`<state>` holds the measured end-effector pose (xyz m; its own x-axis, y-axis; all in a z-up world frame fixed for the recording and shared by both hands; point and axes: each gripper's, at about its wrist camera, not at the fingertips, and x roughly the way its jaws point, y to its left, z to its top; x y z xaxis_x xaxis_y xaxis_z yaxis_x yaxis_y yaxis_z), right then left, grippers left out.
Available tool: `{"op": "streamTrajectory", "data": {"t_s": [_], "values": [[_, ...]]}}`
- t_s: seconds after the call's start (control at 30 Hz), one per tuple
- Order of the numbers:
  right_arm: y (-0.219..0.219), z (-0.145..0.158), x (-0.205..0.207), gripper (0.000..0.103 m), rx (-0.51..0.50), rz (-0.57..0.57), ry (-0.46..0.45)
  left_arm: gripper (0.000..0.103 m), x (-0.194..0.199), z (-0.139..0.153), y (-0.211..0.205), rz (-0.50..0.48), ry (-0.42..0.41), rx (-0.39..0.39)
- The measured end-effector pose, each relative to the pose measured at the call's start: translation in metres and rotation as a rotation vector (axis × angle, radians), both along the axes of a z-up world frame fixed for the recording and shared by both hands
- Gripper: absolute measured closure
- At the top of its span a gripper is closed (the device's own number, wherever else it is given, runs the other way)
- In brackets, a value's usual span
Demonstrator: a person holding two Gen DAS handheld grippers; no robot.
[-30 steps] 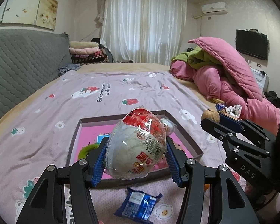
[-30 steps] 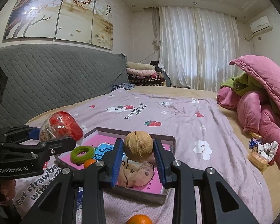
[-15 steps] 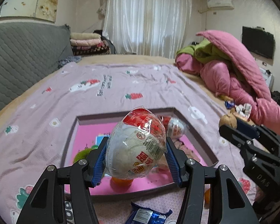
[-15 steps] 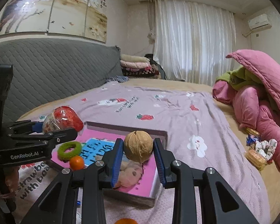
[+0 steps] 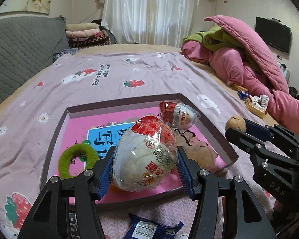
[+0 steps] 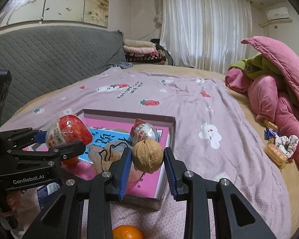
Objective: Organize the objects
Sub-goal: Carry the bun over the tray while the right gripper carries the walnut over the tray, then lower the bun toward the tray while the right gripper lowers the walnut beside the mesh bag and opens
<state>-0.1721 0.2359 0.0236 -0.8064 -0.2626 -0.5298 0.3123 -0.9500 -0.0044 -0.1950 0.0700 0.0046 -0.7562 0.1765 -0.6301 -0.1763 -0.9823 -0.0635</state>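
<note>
My left gripper [image 5: 145, 165] is shut on a large plastic-wrapped red and white egg [image 5: 146, 155] and holds it over the near part of the shallow pink box [image 5: 125, 102]. My right gripper [image 6: 147, 159] is shut on a brown walnut [image 6: 147, 155] above the box's right near corner [image 6: 163, 189]. Inside the box lie a second wrapped egg [image 5: 177, 114], a green fuzzy ring [image 5: 77, 159], a beige pouch with a black cord [image 5: 197, 151] and a small orange [image 6: 70, 160]. In the left wrist view the right gripper [image 5: 236, 124] shows at the right with the walnut.
A blue snack packet [image 5: 149, 229] lies on the lilac sheet in front of the box, and an orange [image 6: 127, 232] lies near it. Pink and green quilts [image 5: 249, 59] are heaped at the right, with small snacks and a scrunchie [image 6: 277, 145] beside them. A grey headboard [image 6: 49, 59] runs along the left.
Both grippers have moved forward and down over the box, each keeping its hold. The box and its contents now show larger and closer in both views.
</note>
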Motion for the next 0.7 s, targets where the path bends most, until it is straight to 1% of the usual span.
{"op": "streamTrajectory", "data": {"t_s": [0.43, 0.7], "values": [[-0.003, -0.016, -0.011, 0.07, 0.036, -0.006, -0.085, 0.044, -0.007, -0.013, 0.008, -0.018, -0.032, -0.014], [-0.008, -0.023, -0.017, 0.07, 0.053, 0.007, -0.117, 0.044, -0.012, -0.02, 0.01, -0.019, -0.051, -0.022]]}}
